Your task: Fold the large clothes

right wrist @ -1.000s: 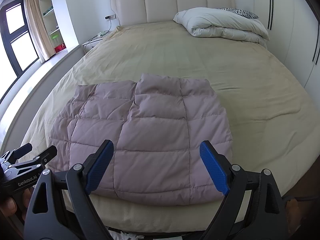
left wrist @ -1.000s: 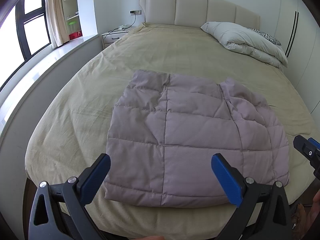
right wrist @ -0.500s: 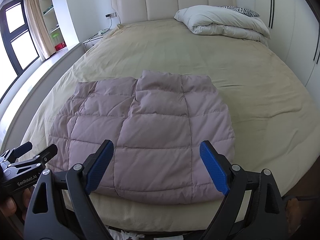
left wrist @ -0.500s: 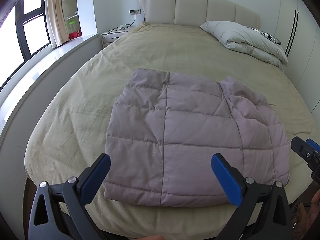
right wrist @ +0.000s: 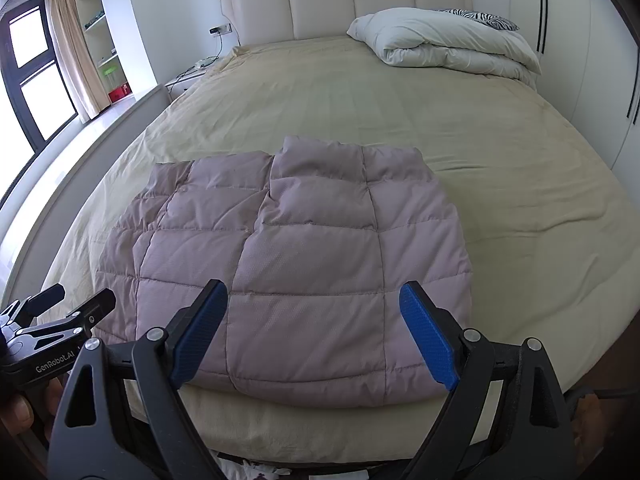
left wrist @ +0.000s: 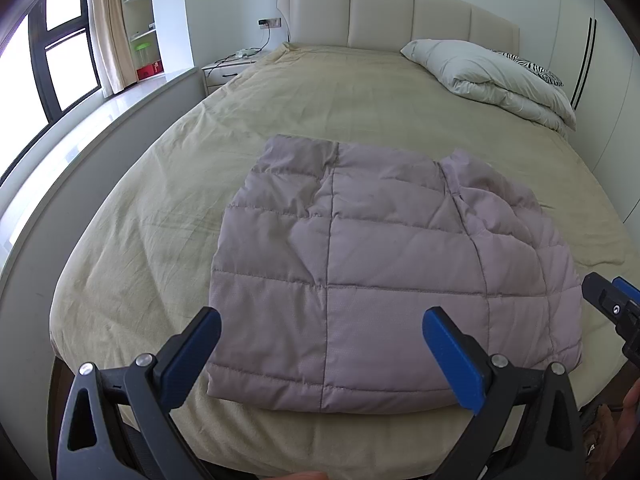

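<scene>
Where the beige bedspread (left wrist: pixel 168 216) reaches the near edge of the bed, a folded mauve quilted garment (left wrist: pixel 360 272) lies flat, forming a rough rectangle with stitched panels. Its right-hand part, as the left wrist view shows it, is a rumpled second layer lapped over the smoother main panel; in the right wrist view the same garment (right wrist: pixel 304 248) shows a raised, puffier block on the right and a flatter section on the left. The near hem sits just inside the bed's edge.

Left gripper (left wrist: pixel 320 356): jaws spread wide, blue pads well apart, nothing between them, hovering above the near hem without touching the cloth. It also appears at the lower left of the right wrist view (right wrist: pixel 64 300), where its black fingers stand parted and part of a hand (right wrist: pixel 20 412) shows below it.

Right gripper (right wrist: pixel 312 332): likewise spread wide and empty, held over the near edge of the garment, clear of the fabric. Its tip enters the right margin of the left wrist view (left wrist: pixel 612 304).

Background: a padded cream headboard (right wrist: pixel 348 4), a folded white duvet (right wrist: pixel 444 44) with a zebra-patterned pillow (right wrist: pixel 480 18) behind it, a bedside table (left wrist: pixel 228 70), a curtain (left wrist: pixel 106 24) beside a dark-framed window (left wrist: pixel 60 52), and white wardrobe doors (left wrist: pixel 592 60).
</scene>
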A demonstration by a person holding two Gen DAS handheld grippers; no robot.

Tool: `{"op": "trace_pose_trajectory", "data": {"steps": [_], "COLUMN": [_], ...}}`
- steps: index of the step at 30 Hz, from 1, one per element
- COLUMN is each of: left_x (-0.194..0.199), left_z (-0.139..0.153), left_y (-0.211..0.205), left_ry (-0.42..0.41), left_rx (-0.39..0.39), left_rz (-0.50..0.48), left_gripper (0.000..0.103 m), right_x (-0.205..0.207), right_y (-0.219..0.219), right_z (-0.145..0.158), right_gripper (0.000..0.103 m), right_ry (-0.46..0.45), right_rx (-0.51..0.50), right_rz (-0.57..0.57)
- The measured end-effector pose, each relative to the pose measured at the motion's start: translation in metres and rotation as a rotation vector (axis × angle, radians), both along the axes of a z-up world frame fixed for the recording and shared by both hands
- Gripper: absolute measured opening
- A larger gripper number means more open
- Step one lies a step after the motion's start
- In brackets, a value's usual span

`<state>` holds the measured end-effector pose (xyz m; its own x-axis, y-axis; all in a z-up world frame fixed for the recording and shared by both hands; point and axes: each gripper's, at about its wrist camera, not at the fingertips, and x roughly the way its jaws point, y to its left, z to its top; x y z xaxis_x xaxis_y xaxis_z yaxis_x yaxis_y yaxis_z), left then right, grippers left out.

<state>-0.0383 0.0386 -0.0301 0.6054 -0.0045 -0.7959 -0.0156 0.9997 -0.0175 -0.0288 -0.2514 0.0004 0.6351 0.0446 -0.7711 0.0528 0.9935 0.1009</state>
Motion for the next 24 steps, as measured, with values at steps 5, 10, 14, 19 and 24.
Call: {"op": "trace_pose_trajectory", "data": {"steps": [5, 10, 14, 19, 24], "left_x": [-0.0001, -0.0004, -0.0001, 0.0003, 0.0003], "left_z": [-0.0012, -0.0011, -0.0019, -0.0014, -0.0013], "left_y": [0.0, -0.0007, -0.0007, -0.001, -0.0012], "left_ry": [0.0, 0.001, 0.001, 0.001, 0.001], "left_rx": [0.0, 0.002, 0.003, 0.003, 0.003], "left_rz": [-0.002, -0.001, -0.001, -0.002, -0.002], "left_gripper": [0.103, 0.103, 0.103, 0.103, 0.103], "right_x": [0.0, -0.0015, -0.0016, -0.0027, -0.0024], "right_y": [-0.0003, 0.0013, 0.0012, 0.0023, 0.0021], "right_z": [-0.0007, -0.0017, -0.0023, -0.0023, -0.0026], "right_gripper": [0.089, 0.089, 0.089, 0.089, 0.089], "right_ry": [0.001, 0.003, 0.005, 0.003, 0.006], "right_rx": [0.0, 0.001, 0.003, 0.003, 0.004], "right_rz": [0.0, -0.001, -0.002, -0.002, -0.002]}}
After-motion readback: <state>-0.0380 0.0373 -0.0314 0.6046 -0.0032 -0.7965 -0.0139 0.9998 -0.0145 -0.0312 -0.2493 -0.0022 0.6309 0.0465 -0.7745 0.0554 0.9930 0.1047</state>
